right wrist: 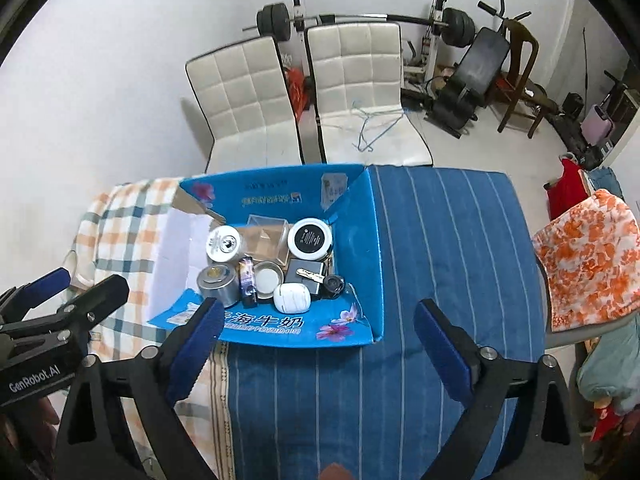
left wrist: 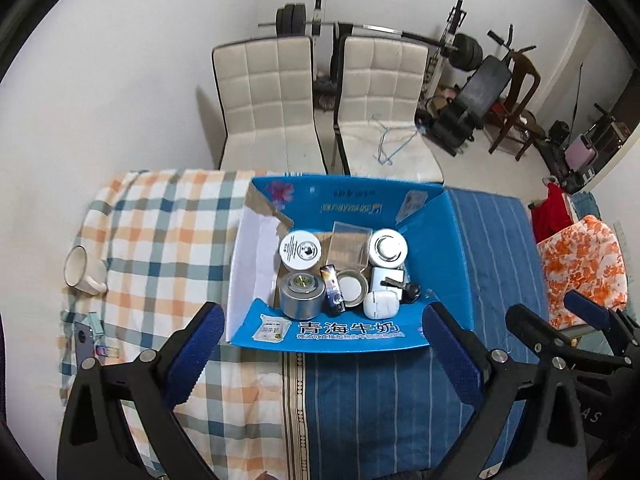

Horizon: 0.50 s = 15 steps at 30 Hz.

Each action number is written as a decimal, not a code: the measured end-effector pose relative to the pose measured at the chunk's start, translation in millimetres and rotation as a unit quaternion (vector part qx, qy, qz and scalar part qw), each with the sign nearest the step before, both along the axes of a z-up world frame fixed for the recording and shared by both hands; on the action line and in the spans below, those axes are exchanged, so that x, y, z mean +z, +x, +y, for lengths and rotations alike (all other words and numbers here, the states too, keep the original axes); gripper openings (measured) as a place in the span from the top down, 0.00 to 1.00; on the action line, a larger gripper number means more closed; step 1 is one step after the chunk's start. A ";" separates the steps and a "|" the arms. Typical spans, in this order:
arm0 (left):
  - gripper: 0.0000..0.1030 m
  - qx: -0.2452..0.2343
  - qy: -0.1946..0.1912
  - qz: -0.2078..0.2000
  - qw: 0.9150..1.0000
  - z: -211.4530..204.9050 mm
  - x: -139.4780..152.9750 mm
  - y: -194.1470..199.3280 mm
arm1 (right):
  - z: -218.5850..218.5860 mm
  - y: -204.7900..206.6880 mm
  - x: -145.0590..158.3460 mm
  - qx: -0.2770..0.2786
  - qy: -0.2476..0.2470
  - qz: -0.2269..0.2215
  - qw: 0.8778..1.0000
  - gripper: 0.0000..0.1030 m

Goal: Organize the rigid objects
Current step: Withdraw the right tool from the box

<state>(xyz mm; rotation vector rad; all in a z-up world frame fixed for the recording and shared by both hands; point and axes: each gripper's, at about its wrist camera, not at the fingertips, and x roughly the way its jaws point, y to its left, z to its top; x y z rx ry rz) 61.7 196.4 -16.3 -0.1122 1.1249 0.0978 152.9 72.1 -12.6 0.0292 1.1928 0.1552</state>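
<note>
An open blue cardboard box (left wrist: 452, 248) (right wrist: 360, 240) lies on the bed and holds several small rigid items. Among them are a white round tin (left wrist: 300, 251) (right wrist: 223, 243), a clear plastic case (left wrist: 348, 246) (right wrist: 266, 240), a silver metal tin (left wrist: 301, 295) (right wrist: 216, 280), a dark tube (left wrist: 333, 288), a white earbud case (left wrist: 381, 305) (right wrist: 291, 298) and a key (left wrist: 408, 290) (right wrist: 310, 276). My left gripper (left wrist: 324, 340) hovers open over the box's near flap, holding nothing. My right gripper (right wrist: 320, 330) is open beside it, also holding nothing.
A white mug (left wrist: 82, 272) lies on the checked cloth to the left, with a phone (left wrist: 82, 338) and small cards nearer me. Two white chairs (left wrist: 272, 96) stand behind the bed. An orange floral cushion (right wrist: 588, 256) is at the right, and gym equipment lines the far wall.
</note>
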 end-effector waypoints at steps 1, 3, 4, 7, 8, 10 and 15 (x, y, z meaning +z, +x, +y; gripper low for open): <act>0.01 0.001 0.002 -0.006 1.000 -0.9 7.4 -4.0 | -2.0 -5.3 7.3 0.000 0.001 -0.003 1.000 0.05; 0.01 0.002 0.005 -0.016 1.000 -2.6 17.6 -11.9 | -6.0 -15.8 21.8 0.001 -0.003 -0.011 1.000 0.05; 0.01 0.003 0.007 -0.019 1.000 -3.4 21.8 -15.9 | -8.5 -22.4 29.3 0.000 -0.006 -0.016 1.000 0.05; 0.01 0.007 0.002 -0.021 1.000 -6.0 30.0 -27.8 | -14.2 -37.0 45.3 0.000 -0.007 -0.023 1.000 0.05; 0.01 0.007 0.000 -0.021 1.000 -6.7 31.5 -31.3 | -15.6 -41.3 49.5 0.000 -0.007 -0.025 1.000 0.05; 0.01 0.008 0.000 -0.021 1.000 -8.1 33.6 -37.9 | -19.3 -49.9 59.5 -0.001 -0.004 -0.028 1.000 0.05; 0.01 0.015 0.001 -0.024 1.000 -7.7 38.4 -48.1 | -21.4 -64.8 77.4 0.002 -0.018 -0.051 0.999 0.05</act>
